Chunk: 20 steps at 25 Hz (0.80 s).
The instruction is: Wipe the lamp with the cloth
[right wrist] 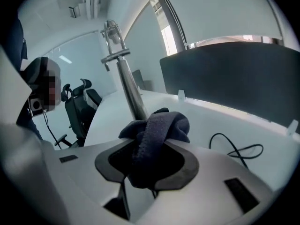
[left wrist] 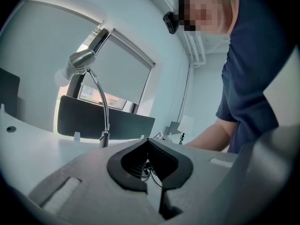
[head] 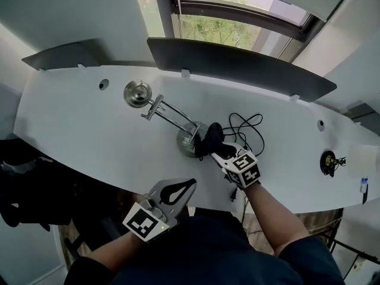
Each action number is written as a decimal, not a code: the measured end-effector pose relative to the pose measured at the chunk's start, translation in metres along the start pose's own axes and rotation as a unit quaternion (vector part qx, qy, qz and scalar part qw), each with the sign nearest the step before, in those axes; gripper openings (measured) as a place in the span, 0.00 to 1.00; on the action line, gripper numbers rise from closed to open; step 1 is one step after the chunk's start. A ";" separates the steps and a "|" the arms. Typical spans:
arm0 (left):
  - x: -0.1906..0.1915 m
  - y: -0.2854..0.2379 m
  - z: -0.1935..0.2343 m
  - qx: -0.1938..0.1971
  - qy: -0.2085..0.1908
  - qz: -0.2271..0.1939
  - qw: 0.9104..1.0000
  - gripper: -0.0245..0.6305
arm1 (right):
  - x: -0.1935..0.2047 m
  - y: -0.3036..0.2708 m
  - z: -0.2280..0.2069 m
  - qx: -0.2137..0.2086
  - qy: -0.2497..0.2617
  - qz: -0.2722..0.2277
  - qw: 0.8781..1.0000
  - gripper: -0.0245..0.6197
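A metal desk lamp stands on the white desk [head: 77, 129], its round base [head: 189, 140] mid-desk and its thin arm [head: 169, 113] leaning up-left to the round head [head: 138, 93]. My right gripper [head: 217, 149] is shut on a dark cloth [head: 210, 139], which presses against the right side of the base. In the right gripper view the cloth [right wrist: 157, 130] bunches out of the jaws of the right gripper [right wrist: 152, 146], touching the lamp arm [right wrist: 129, 86]. My left gripper [head: 189, 186] hangs at the desk's near edge, shut and empty; from the left gripper [left wrist: 149, 142] the lamp [left wrist: 89, 62] stands well ahead.
A black cable [head: 246, 126] loops just right of the lamp base. A dark divider panel [head: 237, 64] runs along the desk's far edge under the window. Cable holes [head: 104, 84] sit in the desk, and a small black fitting [head: 328, 162] at far right. An office chair [right wrist: 79, 107] stands left.
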<state>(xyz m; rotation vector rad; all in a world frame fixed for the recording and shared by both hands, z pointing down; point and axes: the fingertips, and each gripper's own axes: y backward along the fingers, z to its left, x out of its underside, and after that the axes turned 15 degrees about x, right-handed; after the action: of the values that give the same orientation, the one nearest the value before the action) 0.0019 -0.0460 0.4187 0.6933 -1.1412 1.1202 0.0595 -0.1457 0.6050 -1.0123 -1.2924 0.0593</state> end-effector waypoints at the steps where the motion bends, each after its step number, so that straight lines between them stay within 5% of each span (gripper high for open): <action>1: 0.001 -0.002 0.001 -0.002 0.002 0.001 1.000 0.05 | 0.000 -0.007 -0.006 -0.007 0.016 0.008 1.000 0.25; 6: 0.008 -0.006 0.009 -0.023 0.017 0.006 1.000 0.05 | 0.009 -0.042 -0.019 -0.038 0.128 0.060 0.989 0.25; 13: 0.017 -0.004 0.018 -0.046 0.034 0.001 0.998 0.05 | 0.018 -0.060 -0.011 -0.059 0.299 0.119 0.945 0.25; 16: 0.016 0.000 0.018 -0.050 0.034 -0.005 0.998 0.05 | 0.023 -0.058 -0.005 -0.055 0.315 0.135 0.938 0.25; 20: 0.013 0.008 0.018 -0.050 0.034 -0.011 0.998 0.05 | 0.029 -0.053 0.006 -0.039 0.276 0.146 0.949 0.25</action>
<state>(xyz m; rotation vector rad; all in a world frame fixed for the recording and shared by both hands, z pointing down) -0.0115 -0.0553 0.4361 0.5843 -1.1206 1.0544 0.0383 -0.1577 0.6606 -1.1787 -0.6336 -0.0482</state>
